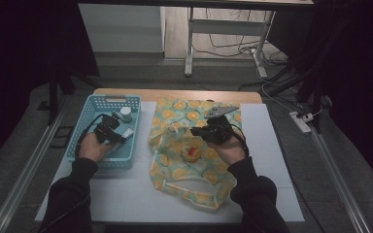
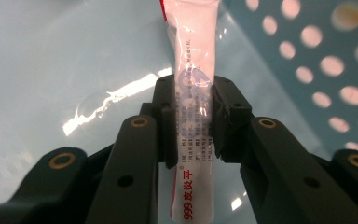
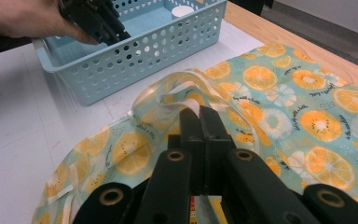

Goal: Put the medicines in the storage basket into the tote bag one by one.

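My left gripper [image 2: 193,116] is low inside the blue basket [image 1: 90,104] and shut on a white tube [image 2: 193,46] with red print; the pads press both its sides. From above, that gripper [image 1: 121,138] points right, toward the tube's end [image 1: 128,134]. The orange-patterned cloth bag [image 1: 175,170] lies open on the white mat. My right gripper [image 1: 196,131] is at the bag's upper rim with its jaws together, pinching the white-trimmed edge [image 3: 193,100]. A round yellow and red item [image 1: 191,153] sits inside the bag's mouth.
A white-capped jar [image 1: 126,114] stands in the basket's far corner. The perforated basket wall [image 3: 121,79] is just left of the bag. A wooden table edge [image 1: 175,93] runs behind the mat [image 1: 126,194]. A power strip [image 1: 301,121] lies on the floor at the right.
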`<state>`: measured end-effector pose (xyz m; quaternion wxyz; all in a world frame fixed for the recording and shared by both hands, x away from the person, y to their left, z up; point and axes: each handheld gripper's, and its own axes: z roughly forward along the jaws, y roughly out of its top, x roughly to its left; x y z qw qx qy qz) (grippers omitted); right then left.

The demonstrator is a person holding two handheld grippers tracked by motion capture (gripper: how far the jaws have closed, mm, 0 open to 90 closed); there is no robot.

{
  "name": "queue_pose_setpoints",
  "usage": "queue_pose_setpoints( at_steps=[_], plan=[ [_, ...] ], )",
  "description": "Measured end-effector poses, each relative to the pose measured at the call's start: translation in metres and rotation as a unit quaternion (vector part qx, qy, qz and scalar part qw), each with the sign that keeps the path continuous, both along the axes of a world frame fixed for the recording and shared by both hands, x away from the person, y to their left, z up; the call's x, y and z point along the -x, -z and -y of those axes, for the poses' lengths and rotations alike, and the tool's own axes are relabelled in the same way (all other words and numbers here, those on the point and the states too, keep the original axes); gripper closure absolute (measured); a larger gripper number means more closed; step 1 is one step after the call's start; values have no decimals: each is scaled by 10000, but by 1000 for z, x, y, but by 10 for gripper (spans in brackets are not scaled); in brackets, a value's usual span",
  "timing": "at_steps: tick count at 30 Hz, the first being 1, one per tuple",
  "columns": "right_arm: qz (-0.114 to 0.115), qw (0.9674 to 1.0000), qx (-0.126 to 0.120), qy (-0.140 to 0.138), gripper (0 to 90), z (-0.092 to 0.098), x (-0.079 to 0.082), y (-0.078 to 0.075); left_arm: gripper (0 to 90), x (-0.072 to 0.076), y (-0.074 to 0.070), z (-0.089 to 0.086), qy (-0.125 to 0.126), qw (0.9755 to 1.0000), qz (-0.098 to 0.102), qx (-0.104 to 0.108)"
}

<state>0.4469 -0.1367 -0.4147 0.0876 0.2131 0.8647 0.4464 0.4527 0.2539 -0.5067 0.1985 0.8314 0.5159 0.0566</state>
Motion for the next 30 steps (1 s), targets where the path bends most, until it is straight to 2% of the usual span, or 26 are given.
queue_pose_setpoints(
  at_steps=[7, 12, 16, 23, 25, 28, 30],
  plan=[
    [11, 10000, -17, 6, 900, 0, 0, 0, 732, 2, -10, -7, -148, 9989, 171, 412],
    [25, 10000, -39, 5, 900, 0, 0, 0, 732, 7, -18, -15, -168, 9978, 335, 538],
    [33, 10000, -37, 3, 900, 0, 0, 0, 732, 10, -23, -21, -168, 9975, 374, 574],
    [55, 10000, -40, -7, 900, -1, 1, 0, 732, 17, -39, -21, -74, 9953, 680, 681],
    [61, 10000, -35, -7, 900, -1, 1, -1, 732, 19, -44, -20, -54, 9949, 774, 647],
    [71, 10000, -54, -1, 900, -1, 2, -1, 732, 22, -50, -18, -34, 9945, 841, 624],
    [87, 9999, -56, 0, 900, 0, 2, -2, 732, 24, -54, -18, -45, 9940, 851, 682]
  ],
)
